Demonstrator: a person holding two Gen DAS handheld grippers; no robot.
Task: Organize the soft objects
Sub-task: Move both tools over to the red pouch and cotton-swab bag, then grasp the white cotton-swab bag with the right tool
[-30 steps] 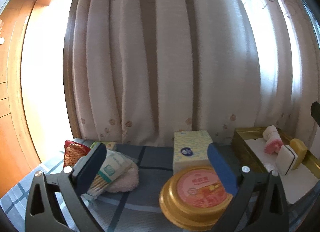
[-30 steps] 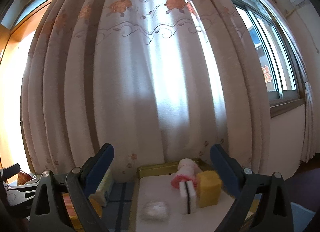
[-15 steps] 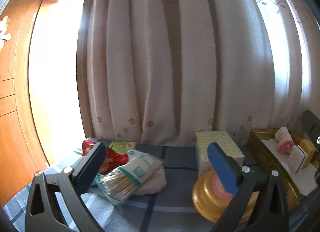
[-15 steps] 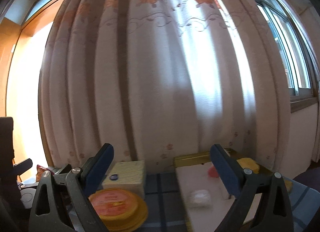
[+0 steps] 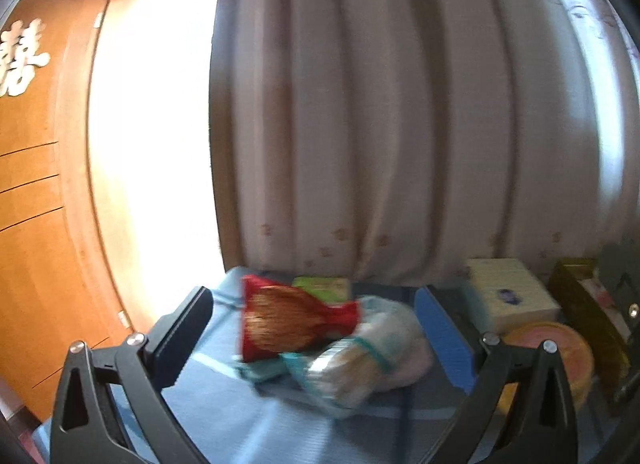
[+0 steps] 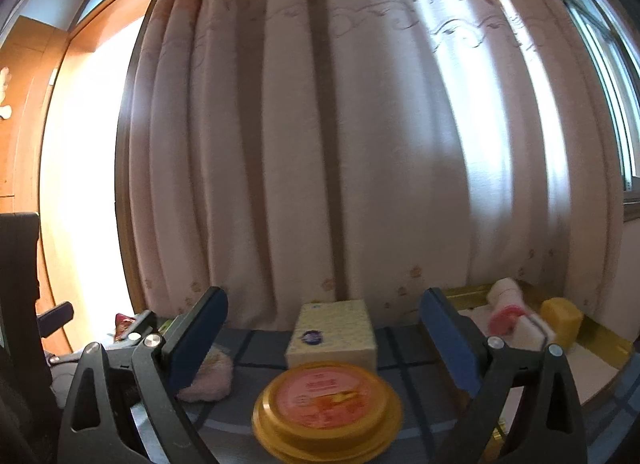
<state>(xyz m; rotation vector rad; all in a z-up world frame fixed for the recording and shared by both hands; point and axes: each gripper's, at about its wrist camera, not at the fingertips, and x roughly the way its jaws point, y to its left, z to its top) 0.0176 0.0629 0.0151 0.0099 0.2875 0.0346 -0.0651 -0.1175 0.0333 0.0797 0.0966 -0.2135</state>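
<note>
My left gripper [image 5: 316, 340] is open and empty, hovering over a pile on the blue checked cloth: a red snack bag [image 5: 288, 324], a clear pack of cotton swabs [image 5: 344, 368] and a fluffy pale pink pad [image 5: 416, 356] under it. My right gripper [image 6: 320, 340] is open and empty above a round yellow tin [image 6: 326, 404]. The pink pad also shows in the right wrist view [image 6: 210, 380]. At the right a gold tray [image 6: 600, 344] holds a pink-and-white roll [image 6: 506, 304], a white sponge [image 6: 532, 330] and a yellow sponge [image 6: 562, 320].
A pale yellow tissue box [image 6: 334, 334] stands behind the tin, also in the left wrist view [image 5: 508, 296]. A small green packet [image 5: 322, 286] lies behind the snack bag. A curtain [image 6: 340, 144] hangs close behind the table. A wooden cabinet [image 5: 36, 204] stands at the left.
Both grippers have swung left. The left view now centres on the snack bag and swab pack; the right view now centres on the yellow tin, with the tray pushed to the right edge.
</note>
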